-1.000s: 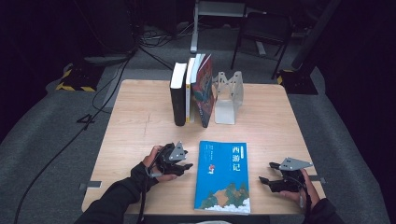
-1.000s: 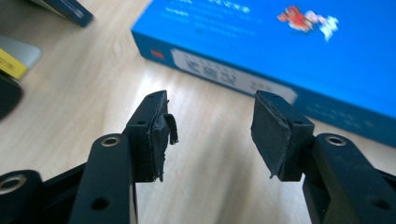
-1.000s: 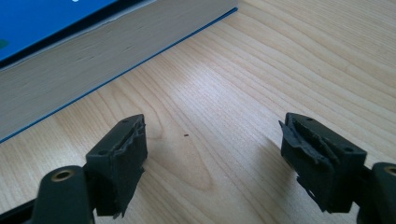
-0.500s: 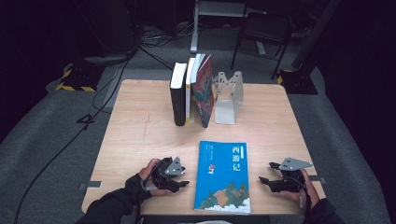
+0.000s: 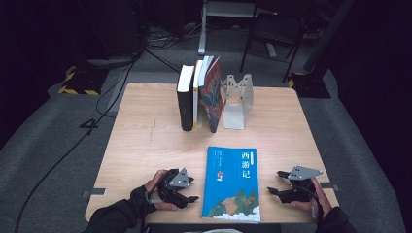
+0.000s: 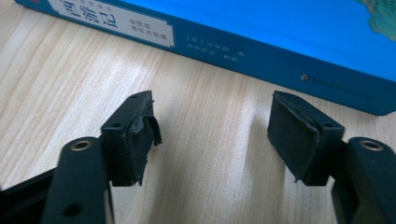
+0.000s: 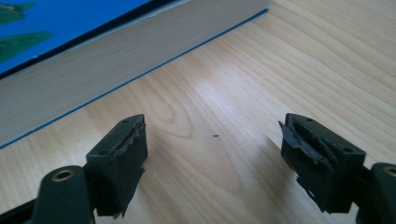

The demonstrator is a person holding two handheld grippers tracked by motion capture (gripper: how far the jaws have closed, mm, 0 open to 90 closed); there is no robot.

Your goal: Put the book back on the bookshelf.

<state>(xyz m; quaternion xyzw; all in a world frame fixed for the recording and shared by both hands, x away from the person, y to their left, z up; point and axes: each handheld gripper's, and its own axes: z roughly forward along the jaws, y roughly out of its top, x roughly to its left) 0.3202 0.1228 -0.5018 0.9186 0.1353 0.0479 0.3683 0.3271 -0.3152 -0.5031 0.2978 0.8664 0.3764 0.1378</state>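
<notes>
blue book [image 5: 232, 184] flat between hand-held grippers | left [image 5: 190, 190] jaws just widened, empty | right [image 5: 274, 182] apart, empty

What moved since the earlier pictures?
The left tool slid down toward the table's near edge beside the blue book, and its jaws have just been opening, with nothing between them. The right tool, blue book and standing books stayed put.
</notes>
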